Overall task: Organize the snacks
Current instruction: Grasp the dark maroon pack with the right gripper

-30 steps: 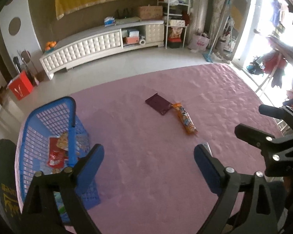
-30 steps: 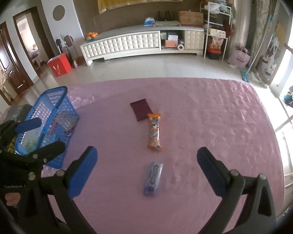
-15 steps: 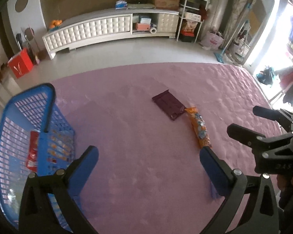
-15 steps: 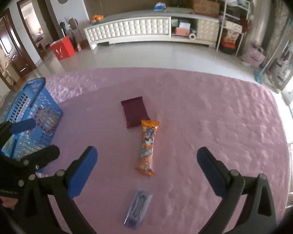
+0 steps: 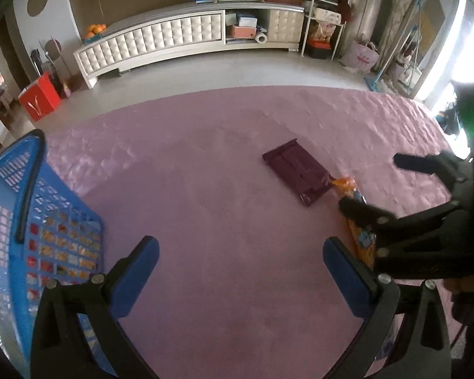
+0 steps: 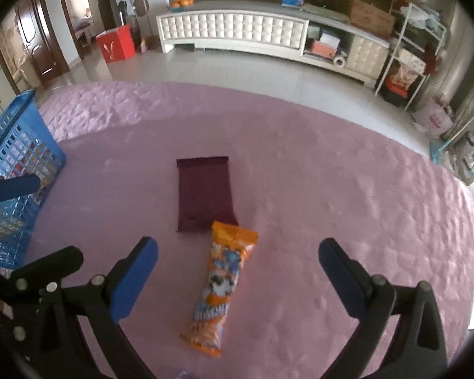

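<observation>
Near the middle of the pink quilted bed (image 6: 347, 189), two snacks lie flat: a dark maroon packet (image 6: 203, 197) and, touching its near corner, an orange snack pack (image 6: 222, 284) that points toward me. At the left edge of the bed stands the blue basket (image 5: 31, 237), with several wrappers visible through its mesh wall. A small bluish wrapper barely shows at the bottom edge of the right wrist view; I cannot identify it.

My right tool (image 6: 237, 268) is spread wide and hangs above the orange snack pack, with the pack lying lengthwise between the two blue pads. It holds nothing. My left tool (image 5: 240, 268) is also spread and empty, over bare bed between the basket and the maroon packet.

Judged step: pick up the orange snack pack for transfer to the basket.

Hazards from this position:
- The pack runs along the tool axis, so the pads would close across its narrow width. A closure near one end may let the long pack droop or slip.
- The pack touches the maroon packet. A descent too far forward may catch both, or drag the packet.
- The bed surface is soft and quilted. Pressing down may pinch fabric with the wrapper.
- Both tools work close together; the left tool may obstruct the path to the basket.
</observation>
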Available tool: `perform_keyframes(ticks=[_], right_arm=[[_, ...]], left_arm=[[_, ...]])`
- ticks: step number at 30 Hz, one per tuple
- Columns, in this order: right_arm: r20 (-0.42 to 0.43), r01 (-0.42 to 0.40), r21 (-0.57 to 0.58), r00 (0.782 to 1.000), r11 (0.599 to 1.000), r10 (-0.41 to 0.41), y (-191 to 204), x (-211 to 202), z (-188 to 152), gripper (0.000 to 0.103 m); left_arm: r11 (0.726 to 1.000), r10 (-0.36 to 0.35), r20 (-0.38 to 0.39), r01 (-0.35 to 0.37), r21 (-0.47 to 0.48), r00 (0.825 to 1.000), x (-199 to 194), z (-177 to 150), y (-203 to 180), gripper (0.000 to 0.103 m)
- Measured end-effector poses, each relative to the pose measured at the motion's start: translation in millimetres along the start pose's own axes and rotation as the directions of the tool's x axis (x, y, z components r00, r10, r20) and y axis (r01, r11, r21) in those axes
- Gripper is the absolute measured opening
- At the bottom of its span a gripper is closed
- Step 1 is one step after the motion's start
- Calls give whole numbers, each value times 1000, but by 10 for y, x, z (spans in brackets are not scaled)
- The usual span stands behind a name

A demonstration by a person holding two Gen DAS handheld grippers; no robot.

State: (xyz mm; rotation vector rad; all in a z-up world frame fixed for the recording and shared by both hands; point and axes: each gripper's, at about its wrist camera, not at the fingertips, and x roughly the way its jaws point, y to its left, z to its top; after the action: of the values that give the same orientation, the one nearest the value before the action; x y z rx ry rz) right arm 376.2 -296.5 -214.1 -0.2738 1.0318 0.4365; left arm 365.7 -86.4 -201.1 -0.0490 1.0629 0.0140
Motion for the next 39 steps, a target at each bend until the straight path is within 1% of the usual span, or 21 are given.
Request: perform_keyframes(ticks=[2,5,8,10,12,15,17,19,22,26,28,29,31,33,35,39], right_arm=[[-2,6,-6,1000,1000,-6,-12,73,38,103],[0,-12,-18,1000,1000,12,-25,178,112,101],[-13,-19,-54,1000,998,19,-1,294,203,96],[-34,-27,-75,999,997,24,15,355,241,84],[-62,-43,-96,997,994,37,38,428,279,77],[-82,-52,-132,996,990,42,89,486,314,77],[-91,-62,-125,995,990,50,99,524,329,77],[-106,-69,-100,993,993,59,80,576,343,77],[-103,-63,-99,993,993,53,96,592,371,77],[-106,-54,-150,994,987,38,234,599,373,77],[-110,-59,-152,993,987,43,258,604,381,76],[-108,-65,-149,993,987,49,258,601,381,75],[-94,-71,-168,994,983,55,292,577,363,65],[-78,-73,-180,995,981,60,323,537,322,60],[-62,-72,-153,996,986,63,310,522,292,61],[-45,-58,-140,998,988,52,351,521,278,60]], left_arm=[[1000,11,9,-11,-10,1000,37,33,47,102],[999,33,13,-33,-19,999,137,108,142,102],[998,57,6,-57,-19,998,235,168,204,102],[998,63,4,-63,-25,998,295,190,253,102],[998,52,2,-51,-31,999,353,208,299,102],[998,67,-2,-67,-19,998,408,196,285,102],[997,78,-7,-78,-10,997,433,174,267,102],[997,70,-16,-70,-15,997,471,159,273,102],[997,70,-25,-70,-11,997,501,144,261,102],[996,93,-26,-93,-4,995,505,143,250,102],[996,93,-25,-93,-10,995,477,133,250,102],[995,96,-25,-96,-13,995,467,127,254,102],[995,96,-28,-96,-18,995,458,102,261,102],[996,89,-32,-89,-12,996,453,85,269,102],[995,94,-35,-94,-11,995,445,79,282,102],[996,85,-32,-86,-18,996,407,61,299,102]])
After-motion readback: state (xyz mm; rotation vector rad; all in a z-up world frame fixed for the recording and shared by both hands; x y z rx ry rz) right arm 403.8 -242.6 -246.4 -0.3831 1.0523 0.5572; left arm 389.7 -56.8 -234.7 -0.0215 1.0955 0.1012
